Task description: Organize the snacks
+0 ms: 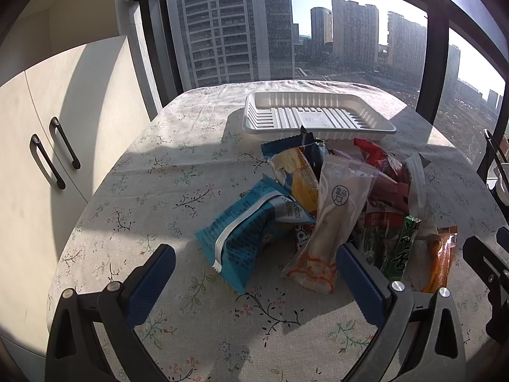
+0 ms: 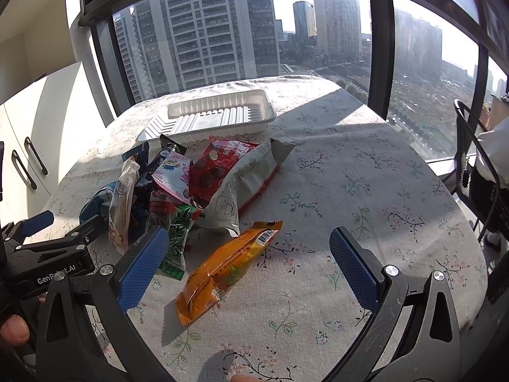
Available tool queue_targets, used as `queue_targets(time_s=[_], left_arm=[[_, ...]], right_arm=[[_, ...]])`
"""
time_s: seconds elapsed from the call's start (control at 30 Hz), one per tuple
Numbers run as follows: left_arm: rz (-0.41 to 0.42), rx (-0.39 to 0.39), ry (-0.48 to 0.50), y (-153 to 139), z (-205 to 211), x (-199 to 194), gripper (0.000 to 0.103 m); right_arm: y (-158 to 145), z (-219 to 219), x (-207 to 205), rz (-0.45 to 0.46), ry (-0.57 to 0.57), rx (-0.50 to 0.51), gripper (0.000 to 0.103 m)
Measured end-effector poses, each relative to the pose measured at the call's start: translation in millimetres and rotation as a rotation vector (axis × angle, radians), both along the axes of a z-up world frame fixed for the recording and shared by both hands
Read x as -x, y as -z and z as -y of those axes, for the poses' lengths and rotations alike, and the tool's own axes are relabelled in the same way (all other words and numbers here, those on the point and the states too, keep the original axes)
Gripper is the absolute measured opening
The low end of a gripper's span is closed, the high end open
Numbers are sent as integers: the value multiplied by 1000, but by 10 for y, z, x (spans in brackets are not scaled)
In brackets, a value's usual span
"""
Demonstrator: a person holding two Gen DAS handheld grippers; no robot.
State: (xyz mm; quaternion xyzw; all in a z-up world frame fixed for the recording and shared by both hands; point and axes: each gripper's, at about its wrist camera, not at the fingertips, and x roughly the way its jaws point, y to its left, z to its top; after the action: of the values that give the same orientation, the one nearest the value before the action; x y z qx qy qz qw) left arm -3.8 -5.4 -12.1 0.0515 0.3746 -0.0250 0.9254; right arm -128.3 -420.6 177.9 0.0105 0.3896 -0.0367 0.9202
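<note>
A pile of snack packets lies on the flowered tablecloth in front of an empty white ribbed tray (image 1: pixel 315 116), which also shows in the right wrist view (image 2: pixel 216 116). My left gripper (image 1: pixel 254 254) is open, with a blue packet (image 1: pixel 245 232) and a clear packet (image 1: pixel 331 219) lying between its fingers. My right gripper (image 2: pixel 248 238) is open and empty, with an orange packet (image 2: pixel 226 267) on the cloth between its fingers. A red bag (image 2: pixel 219 165), a grey-white bag (image 2: pixel 241 184) and a green stick packet (image 2: pixel 178 238) lie in the pile.
The table (image 1: pixel 159 191) stands against a large window. White cabinet doors with black handles (image 1: pixel 54 152) are at the left. A black wire chair (image 2: pixel 477 165) stands at the right. The left gripper's body (image 2: pixel 47 254) shows at the left of the right wrist view.
</note>
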Motion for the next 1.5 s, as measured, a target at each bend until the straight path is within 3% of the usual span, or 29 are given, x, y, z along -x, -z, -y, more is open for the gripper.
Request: queue_targets(time_s=[1.07, 1.27, 1.37, 1.4, 1.5], left_arm=[[-4, -4, -2, 43, -29, -22, 103], [14, 54, 51, 35, -94, -66, 103], [42, 237, 208, 23, -214, -109, 103], [33, 261, 234, 27, -239, -134, 103], [-44, 231, 230, 76, -279, -217, 103]], right_arm=[[39, 8, -23, -19, 16, 13, 103], [27, 29, -16, -10, 14, 2, 103], [-16, 61, 0, 10, 3, -30, 103], [-29, 71, 10, 22, -5, -39, 103], [-78, 75, 30, 74, -60, -83, 103]])
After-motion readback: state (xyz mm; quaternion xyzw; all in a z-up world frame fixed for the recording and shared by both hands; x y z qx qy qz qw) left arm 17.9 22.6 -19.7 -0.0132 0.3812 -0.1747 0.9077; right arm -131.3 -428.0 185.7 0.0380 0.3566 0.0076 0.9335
